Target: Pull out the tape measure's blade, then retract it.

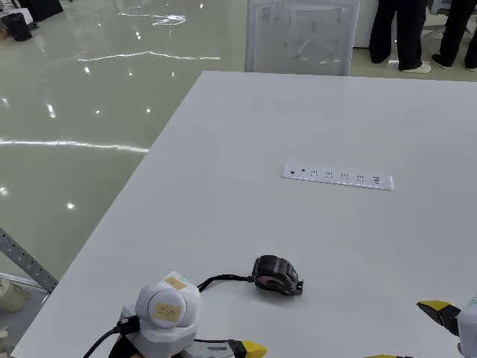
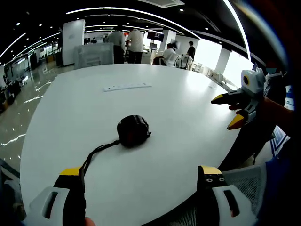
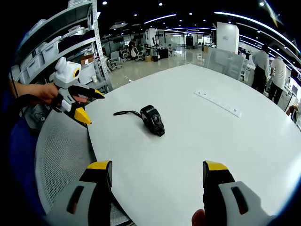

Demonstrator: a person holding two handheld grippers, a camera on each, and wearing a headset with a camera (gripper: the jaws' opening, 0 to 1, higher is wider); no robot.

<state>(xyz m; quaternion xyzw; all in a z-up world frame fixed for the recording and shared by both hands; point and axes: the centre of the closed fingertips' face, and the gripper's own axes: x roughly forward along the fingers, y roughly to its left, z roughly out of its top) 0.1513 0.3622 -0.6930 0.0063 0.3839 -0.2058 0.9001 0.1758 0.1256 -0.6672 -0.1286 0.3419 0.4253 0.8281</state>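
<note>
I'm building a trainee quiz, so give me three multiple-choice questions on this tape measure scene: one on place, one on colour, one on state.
1. Where is the tape measure relative to the power strip? A) on it B) nearer the person C) farther away
2. What colour is the tape measure? A) black B) orange C) white
3. How do the left gripper and right gripper stand? A) both open B) both shut on the tape measure C) one open, one shut
Answers: 1 B, the head view shows it on the strip's near side. 2 A, its body and strap are black in every view. 3 A, each gripper view shows its jaws wide apart.
</note>
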